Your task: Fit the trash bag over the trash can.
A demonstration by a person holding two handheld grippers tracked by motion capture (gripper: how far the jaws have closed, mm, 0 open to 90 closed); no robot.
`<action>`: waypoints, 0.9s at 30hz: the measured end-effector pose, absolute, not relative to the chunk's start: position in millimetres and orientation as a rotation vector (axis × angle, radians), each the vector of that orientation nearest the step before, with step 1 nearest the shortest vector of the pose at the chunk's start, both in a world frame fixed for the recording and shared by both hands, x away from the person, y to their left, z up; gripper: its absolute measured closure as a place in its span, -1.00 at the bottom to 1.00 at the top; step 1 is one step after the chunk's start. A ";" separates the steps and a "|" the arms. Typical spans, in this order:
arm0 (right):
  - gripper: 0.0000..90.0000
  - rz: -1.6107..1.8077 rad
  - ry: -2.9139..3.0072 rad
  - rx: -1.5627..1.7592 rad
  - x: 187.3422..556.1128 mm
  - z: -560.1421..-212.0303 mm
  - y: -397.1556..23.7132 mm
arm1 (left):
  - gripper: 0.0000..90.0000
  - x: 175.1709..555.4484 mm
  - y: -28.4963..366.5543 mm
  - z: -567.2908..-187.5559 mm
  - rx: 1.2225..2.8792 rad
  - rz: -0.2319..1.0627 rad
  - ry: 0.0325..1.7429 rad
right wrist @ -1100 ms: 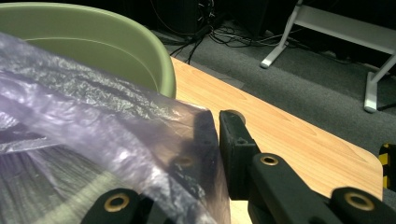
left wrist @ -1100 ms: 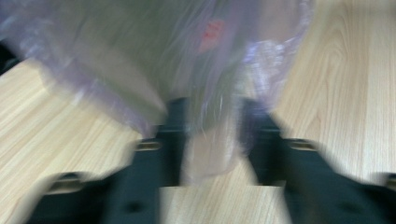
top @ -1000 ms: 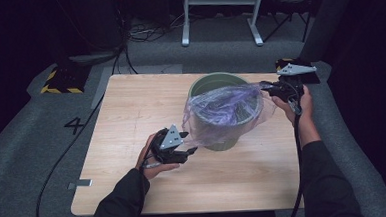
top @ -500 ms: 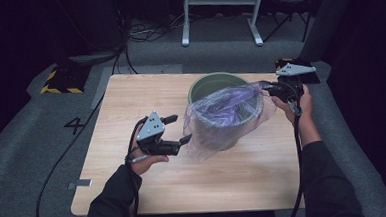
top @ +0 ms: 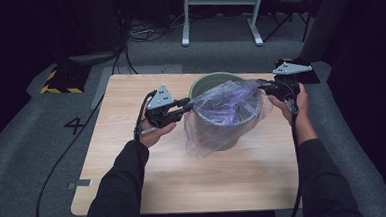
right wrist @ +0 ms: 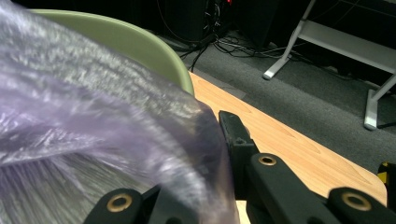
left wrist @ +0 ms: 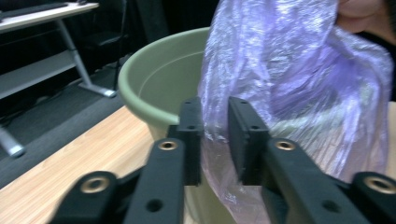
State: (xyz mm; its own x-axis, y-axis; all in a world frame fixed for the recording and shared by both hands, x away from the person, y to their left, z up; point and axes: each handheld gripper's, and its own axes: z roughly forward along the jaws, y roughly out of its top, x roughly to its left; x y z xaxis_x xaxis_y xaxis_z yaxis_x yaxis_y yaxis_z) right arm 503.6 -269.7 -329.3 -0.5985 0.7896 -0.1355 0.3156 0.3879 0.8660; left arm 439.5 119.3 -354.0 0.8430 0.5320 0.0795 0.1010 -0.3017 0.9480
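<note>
A green bin [top: 220, 114] stands upright on the wooden worktop [top: 133, 156], nearer to the far edge than to the near one and a little toward the right edge. A thin purple plastic bag [top: 221, 112] lies across its mouth and hangs down its near side almost to the worktop.

The left tongs [top: 188, 104] are at the left side of the bin's rim, high above the worktop. Their jaws have just been closing, and in the left gripper view the edge of the bag [left wrist: 289, 93] passes between the left tongs [left wrist: 215, 140]. A narrow gap remains between the two pads (the film is very thin), so I cannot tell whether they already pinch it.

The right tongs [top: 264, 86] are at the right side of the rim, near the far right corner of the worktop. They are clenched on the opposite edge of the bag; in the right gripper view the purple film [right wrist: 93, 135] covers one jaw of the right tongs [right wrist: 217, 154] and the other jaw presses against it. Between the two tongs the bag is stretched over the opening, and the far part of the green rim [right wrist: 130, 42] stays uncovered.
</note>
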 end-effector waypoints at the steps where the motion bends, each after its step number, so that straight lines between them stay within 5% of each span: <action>1: 0.94 1.146 2.102 0.948 504.2 -329.8 -268.9 | 0.78 440.1 119.0 -354.3 1.846 0.453 0.472; 4: 0.97 1.158 2.084 0.949 506.3 -330.8 -267.6 | 0.99 442.4 117.7 -354.5 1.860 0.486 0.478; 27: 0.98 1.133 2.091 1.066 536.8 -348.3 -271.8 | 1.00 497.9 112.8 -365.9 1.826 0.506 0.664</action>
